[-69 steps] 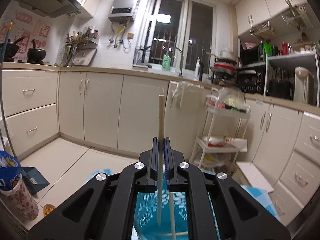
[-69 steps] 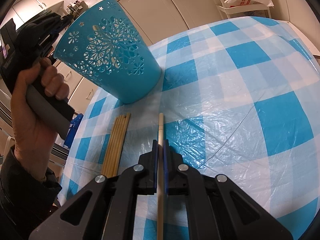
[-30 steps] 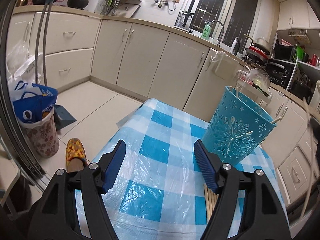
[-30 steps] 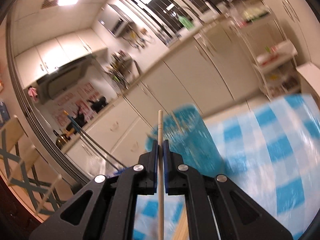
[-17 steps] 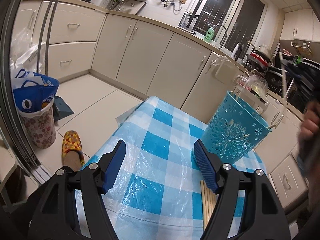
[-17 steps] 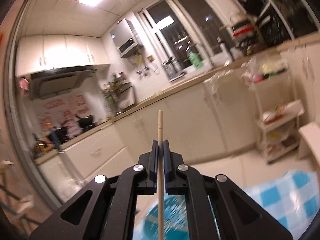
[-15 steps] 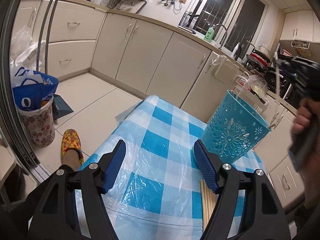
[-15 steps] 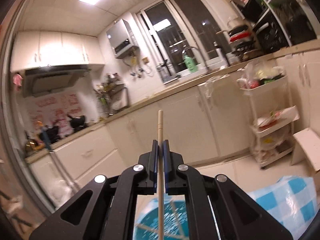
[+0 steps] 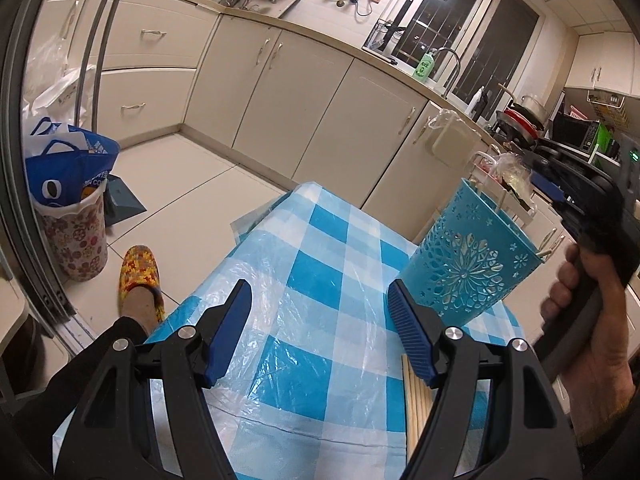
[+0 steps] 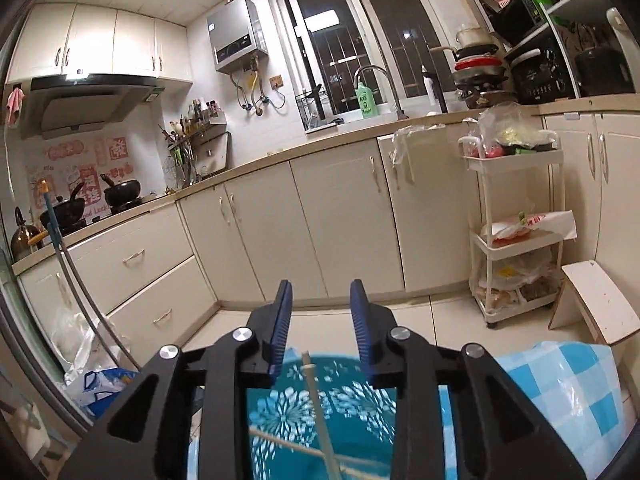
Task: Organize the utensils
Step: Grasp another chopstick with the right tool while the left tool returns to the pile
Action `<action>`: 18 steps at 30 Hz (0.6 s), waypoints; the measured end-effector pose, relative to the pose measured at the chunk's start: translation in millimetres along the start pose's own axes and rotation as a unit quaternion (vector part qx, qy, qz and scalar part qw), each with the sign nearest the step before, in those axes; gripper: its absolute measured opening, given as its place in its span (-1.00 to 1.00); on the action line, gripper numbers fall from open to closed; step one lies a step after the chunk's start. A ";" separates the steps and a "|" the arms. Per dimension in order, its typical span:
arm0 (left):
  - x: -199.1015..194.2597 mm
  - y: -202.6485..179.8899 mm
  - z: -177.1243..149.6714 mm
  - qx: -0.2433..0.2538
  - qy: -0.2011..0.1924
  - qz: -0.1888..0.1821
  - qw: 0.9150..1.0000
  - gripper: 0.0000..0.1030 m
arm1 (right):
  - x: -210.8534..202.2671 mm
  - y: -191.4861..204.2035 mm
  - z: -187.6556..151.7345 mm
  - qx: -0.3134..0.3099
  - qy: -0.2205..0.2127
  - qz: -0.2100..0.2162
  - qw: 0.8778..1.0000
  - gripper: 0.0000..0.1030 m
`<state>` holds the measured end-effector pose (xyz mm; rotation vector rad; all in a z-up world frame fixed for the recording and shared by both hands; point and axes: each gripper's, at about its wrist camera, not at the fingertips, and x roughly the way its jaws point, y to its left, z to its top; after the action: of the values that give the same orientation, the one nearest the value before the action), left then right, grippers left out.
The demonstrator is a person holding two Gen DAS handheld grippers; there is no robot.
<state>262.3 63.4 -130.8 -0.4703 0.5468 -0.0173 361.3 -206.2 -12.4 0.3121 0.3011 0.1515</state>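
A turquoise cut-out cup [image 9: 468, 264] stands on the blue-and-white checked tablecloth [image 9: 320, 280], to the right of my left gripper [image 9: 320, 312]. That gripper is open and holds nothing. A bundle of wooden chopsticks [image 9: 416, 400] lies on the cloth, partly hidden behind its right finger. A hand [image 9: 592, 320] holds my right gripper above the cup's rim. In the right wrist view the right gripper [image 10: 320, 300] hangs over the cup [image 10: 360, 400]. Its jaws are opening, and nothing is between the pads. One chopstick [image 10: 316, 396] leans loose inside the cup below them.
A floral bin with a blue bag [image 9: 68, 208] and a foot in a patterned slipper [image 9: 140, 276] are left of the table. A white trolley [image 10: 516, 240] and a small stool [image 10: 600, 300] stand by the cabinets beyond.
The right gripper swung up over the cup, its jaws parted, and the chopstick it held dropped into the cup. The left gripper stayed open and nearly still.
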 end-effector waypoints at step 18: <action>-23.9 -22.2 -16.8 0.062 0.028 0.011 0.998 0.40 | -74.3 -9.6 -161.3 -0.001 0.263 0.008 0.965 -0.56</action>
<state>235.7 39.7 -122.0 -0.3438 0.6017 -0.0421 241.5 -184.6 -142.0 0.2678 0.8259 0.2514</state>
